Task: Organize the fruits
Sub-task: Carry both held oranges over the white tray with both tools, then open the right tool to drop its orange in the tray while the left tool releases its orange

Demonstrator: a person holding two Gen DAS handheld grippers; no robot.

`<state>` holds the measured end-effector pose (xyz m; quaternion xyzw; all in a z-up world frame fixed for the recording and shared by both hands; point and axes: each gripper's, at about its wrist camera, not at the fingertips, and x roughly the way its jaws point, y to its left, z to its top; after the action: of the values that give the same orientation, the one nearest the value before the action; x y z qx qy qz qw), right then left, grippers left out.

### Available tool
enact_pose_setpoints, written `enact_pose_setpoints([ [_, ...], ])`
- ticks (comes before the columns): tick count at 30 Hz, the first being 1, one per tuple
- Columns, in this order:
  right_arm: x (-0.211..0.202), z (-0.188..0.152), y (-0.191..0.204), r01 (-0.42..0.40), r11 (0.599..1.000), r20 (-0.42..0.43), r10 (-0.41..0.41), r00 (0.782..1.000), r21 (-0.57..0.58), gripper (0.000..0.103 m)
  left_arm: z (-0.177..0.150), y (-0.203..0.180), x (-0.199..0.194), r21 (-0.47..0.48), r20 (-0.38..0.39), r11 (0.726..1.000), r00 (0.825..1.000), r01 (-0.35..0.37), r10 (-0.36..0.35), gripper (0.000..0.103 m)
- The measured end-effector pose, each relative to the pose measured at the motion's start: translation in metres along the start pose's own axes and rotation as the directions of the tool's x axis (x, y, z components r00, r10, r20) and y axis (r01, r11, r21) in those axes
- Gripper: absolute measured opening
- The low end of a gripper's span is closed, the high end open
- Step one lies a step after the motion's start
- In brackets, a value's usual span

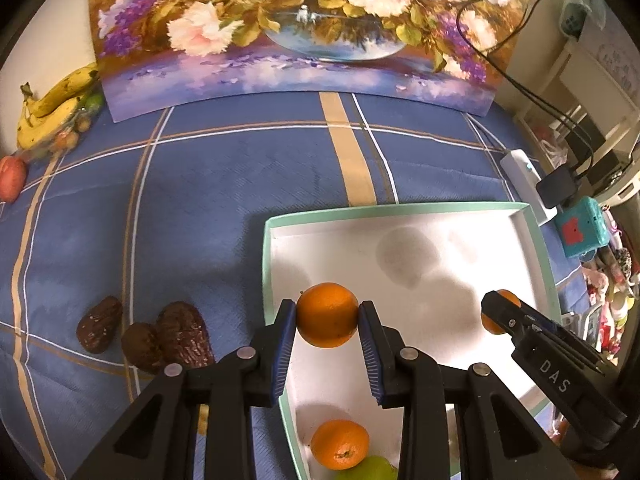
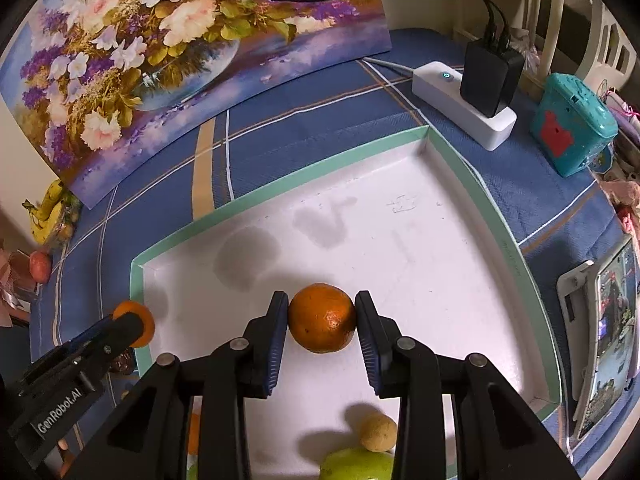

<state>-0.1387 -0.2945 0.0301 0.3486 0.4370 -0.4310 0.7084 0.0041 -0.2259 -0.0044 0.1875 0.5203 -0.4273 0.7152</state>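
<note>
My left gripper [image 1: 327,316] is shut on an orange [image 1: 327,315], held over the left edge of a white tray with a mint-green rim [image 1: 400,212]. My right gripper [image 2: 322,318] is shut on another orange [image 2: 322,318] above the tray floor [image 2: 420,248]. Each gripper shows in the other's view, the right one [image 1: 500,312] and the left one [image 2: 132,322]. In the tray's near end lie a third orange [image 1: 340,444], a green fruit [image 2: 356,466] and a small tan fruit [image 2: 378,432]. Three dark brown fruits [image 1: 182,334] lie on the blue cloth left of the tray.
Bananas [image 1: 52,104] and a red fruit [image 1: 12,178] lie at the far left. A flower painting [image 1: 300,28] stands at the back. A white power strip with a black charger [image 2: 472,92], a teal box [image 2: 572,120] and a phone on a stand [image 2: 604,340] are to the right.
</note>
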Motion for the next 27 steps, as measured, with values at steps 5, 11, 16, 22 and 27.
enact_pose_setpoints([
  [5,0.007,0.001,-0.002,0.009,1.0,-0.012,-0.009,1.0,0.002,0.036,-0.002,-0.001,0.013,0.002,-0.025,1.0,1.0,-0.012,0.012,0.034],
  [11,0.019,-0.002,-0.004,0.023,1.0,-0.045,-0.023,0.999,-0.001,0.036,-0.007,0.0,0.026,0.002,-0.048,1.0,0.999,-0.02,0.02,0.034],
  [16,0.02,-0.005,-0.005,0.021,1.0,-0.045,-0.021,0.999,0.0,0.036,-0.008,0.0,0.024,0.0,-0.051,1.0,0.999,-0.019,0.019,0.034],
  [22,0.02,-0.006,-0.005,0.02,1.0,-0.044,-0.02,0.999,0.0,0.036,-0.006,-0.001,0.025,0.002,-0.059,1.0,0.998,-0.015,0.015,0.034],
  [27,0.02,-0.006,-0.004,0.023,1.0,-0.042,-0.023,0.999,-0.007,0.036,-0.006,0.0,0.023,-0.001,-0.068,1.0,0.998,-0.012,0.012,0.035],
])
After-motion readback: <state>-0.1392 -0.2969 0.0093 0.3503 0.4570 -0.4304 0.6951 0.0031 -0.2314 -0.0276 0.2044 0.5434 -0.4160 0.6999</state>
